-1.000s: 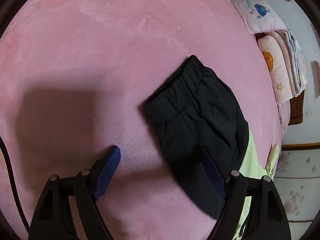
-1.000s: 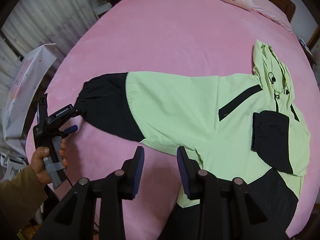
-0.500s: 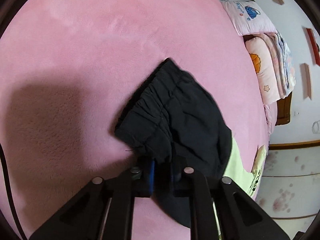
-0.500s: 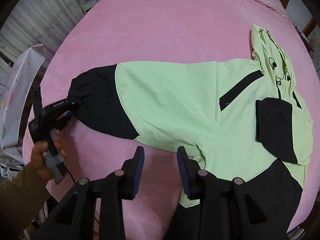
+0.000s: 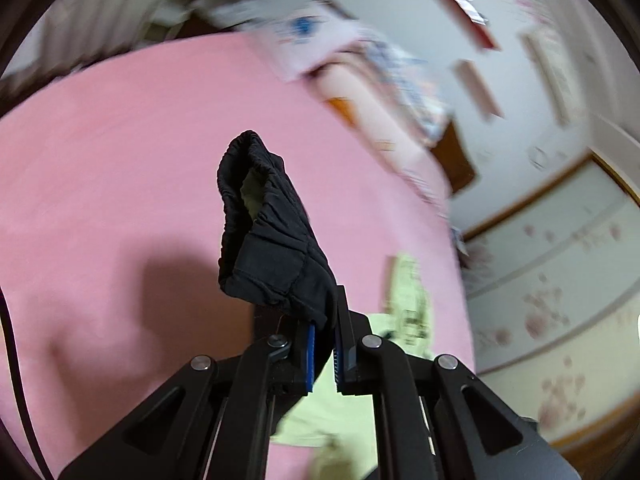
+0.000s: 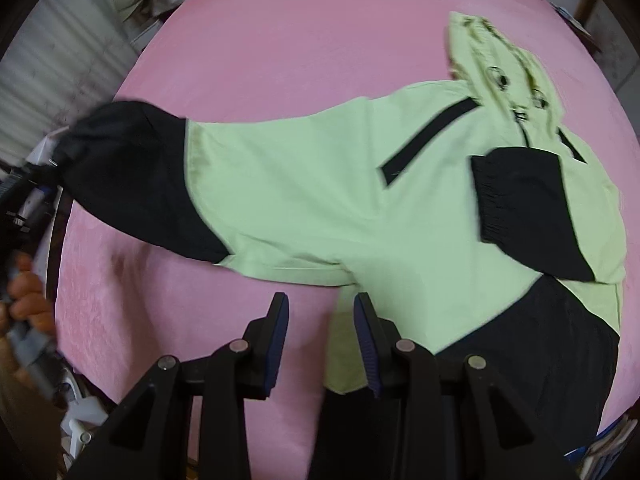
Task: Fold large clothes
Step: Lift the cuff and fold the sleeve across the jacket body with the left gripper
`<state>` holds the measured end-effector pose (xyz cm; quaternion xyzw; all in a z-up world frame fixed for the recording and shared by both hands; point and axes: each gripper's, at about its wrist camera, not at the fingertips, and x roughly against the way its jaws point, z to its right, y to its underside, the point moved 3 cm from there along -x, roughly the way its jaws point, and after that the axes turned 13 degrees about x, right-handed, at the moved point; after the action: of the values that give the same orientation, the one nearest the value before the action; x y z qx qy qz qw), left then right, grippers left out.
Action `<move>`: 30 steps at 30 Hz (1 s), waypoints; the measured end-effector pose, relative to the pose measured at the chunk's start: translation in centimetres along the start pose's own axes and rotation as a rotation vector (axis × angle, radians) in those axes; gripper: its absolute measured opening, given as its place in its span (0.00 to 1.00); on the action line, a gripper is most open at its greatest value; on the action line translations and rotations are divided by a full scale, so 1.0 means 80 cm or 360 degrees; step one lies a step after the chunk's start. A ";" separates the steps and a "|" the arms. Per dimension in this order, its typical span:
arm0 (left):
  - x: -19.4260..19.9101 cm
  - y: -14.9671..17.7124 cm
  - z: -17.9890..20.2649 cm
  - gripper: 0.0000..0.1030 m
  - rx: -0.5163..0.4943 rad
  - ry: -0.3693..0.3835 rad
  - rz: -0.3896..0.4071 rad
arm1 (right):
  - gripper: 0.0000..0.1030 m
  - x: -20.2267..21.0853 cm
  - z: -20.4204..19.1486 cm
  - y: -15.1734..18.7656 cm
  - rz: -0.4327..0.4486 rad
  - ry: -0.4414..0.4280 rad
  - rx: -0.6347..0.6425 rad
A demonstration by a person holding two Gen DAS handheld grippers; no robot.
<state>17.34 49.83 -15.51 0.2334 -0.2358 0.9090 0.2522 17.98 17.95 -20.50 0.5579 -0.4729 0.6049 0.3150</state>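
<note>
A light green and black hooded jacket (image 6: 328, 192) lies spread on the pink bed (image 6: 312, 40). Its hood (image 6: 496, 64) points to the far right, and one black sleeve (image 6: 528, 208) is folded across the chest. My left gripper (image 5: 324, 336) is shut on the black elastic cuff (image 5: 268, 240) of the other sleeve and holds it up off the bed. From the right wrist view that sleeve (image 6: 132, 172) stretches left toward the hand (image 6: 24, 296) with the left gripper. My right gripper (image 6: 322, 312) hovers open over the jacket's lower hem, nothing between its fingers.
Pillows and folded bedding (image 5: 360, 80) lie at the head of the bed by a wooden headboard (image 5: 456, 152). A white wall (image 5: 520, 60) with frames rises beyond it. A pale curtain or slatted surface (image 6: 52, 80) is off the bed's left side.
My left gripper closed on the black sleeve cuff and lifted it off the bed, tilting upward. The right gripper drifted over the jacket's hem, still open.
</note>
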 end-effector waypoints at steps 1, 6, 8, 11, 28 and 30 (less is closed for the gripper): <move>-0.004 0.011 0.036 0.05 -0.0067 0.0047 -0.0009 | 0.33 0.007 0.017 0.006 0.0021 0.0010 -0.0021; -0.049 0.106 0.182 0.05 -0.0337 0.0175 -0.0092 | 0.33 0.039 0.117 0.041 0.0111 0.0055 -0.0137; -0.073 0.154 0.218 0.05 -0.0412 0.0167 -0.0129 | 0.33 0.052 0.168 0.061 0.0149 0.0059 -0.0179; -0.137 0.257 0.260 0.18 -0.0525 0.0040 -0.0231 | 0.33 0.063 0.241 0.092 0.0165 0.0091 -0.0194; -0.145 0.370 0.142 0.39 -0.0342 -0.0742 -0.0261 | 0.33 0.003 0.394 0.125 0.0085 -0.0305 -0.0229; -0.127 0.352 0.100 0.42 -0.0248 -0.0863 -0.0192 | 0.33 -0.018 0.378 0.105 0.0080 -0.0388 -0.0205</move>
<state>11.49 20.49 -23.55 0.4616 -0.3495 0.7759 0.2507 22.03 -12.76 -25.87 0.5940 -0.5594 0.5085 0.2752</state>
